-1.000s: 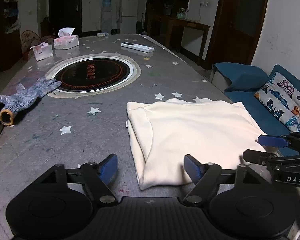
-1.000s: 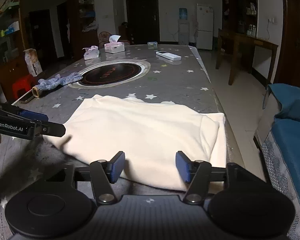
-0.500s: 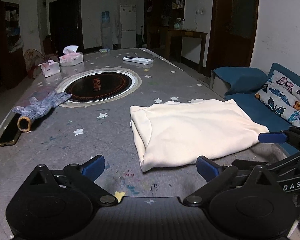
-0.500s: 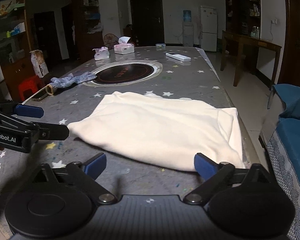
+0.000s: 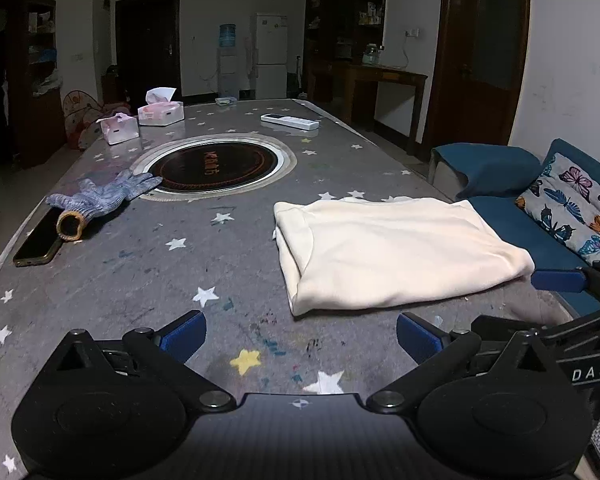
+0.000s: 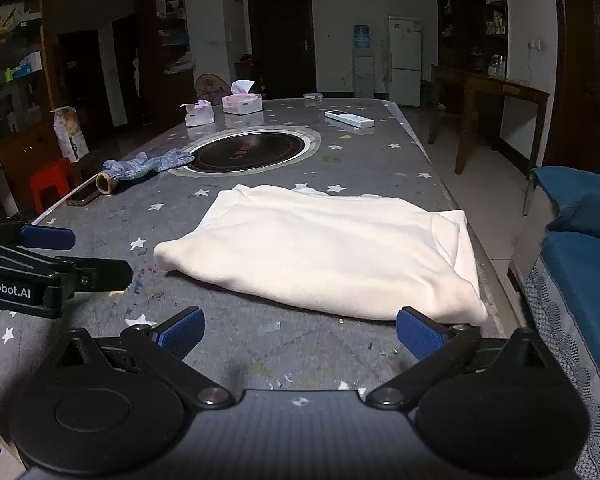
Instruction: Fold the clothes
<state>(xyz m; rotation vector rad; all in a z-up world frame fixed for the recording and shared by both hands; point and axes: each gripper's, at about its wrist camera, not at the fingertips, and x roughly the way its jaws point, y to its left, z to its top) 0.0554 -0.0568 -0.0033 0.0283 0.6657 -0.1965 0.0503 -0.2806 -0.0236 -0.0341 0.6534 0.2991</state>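
Observation:
A cream garment (image 5: 392, 248) lies folded into a flat rectangle on the grey star-patterned table (image 5: 148, 276), near its right edge. In the right wrist view the same garment (image 6: 324, 248) fills the middle of the table (image 6: 260, 336). My left gripper (image 5: 300, 338) stands wide open just short of the garment's near-left corner, nothing between its blue pads. My right gripper (image 6: 300, 334) is also wide open, hovering before the garment's near edge with its right pad close to the cloth's corner. Each gripper shows at the edge of the other's view: the right one (image 5: 572, 300), the left one (image 6: 64, 256).
A grey knitted glove (image 5: 100, 200) and a dark phone (image 5: 38, 242) lie at the table's left edge. A round black hotplate (image 5: 212, 164) sits mid-table, with two tissue boxes (image 5: 160, 112) and a white remote (image 5: 290, 121) beyond. A blue sofa (image 5: 540, 232) adjoins the table's right side.
Both grippers have opened wide and drawn back from the garment's near edge. The folded cloth now lies free on the table, farther ahead in both views.

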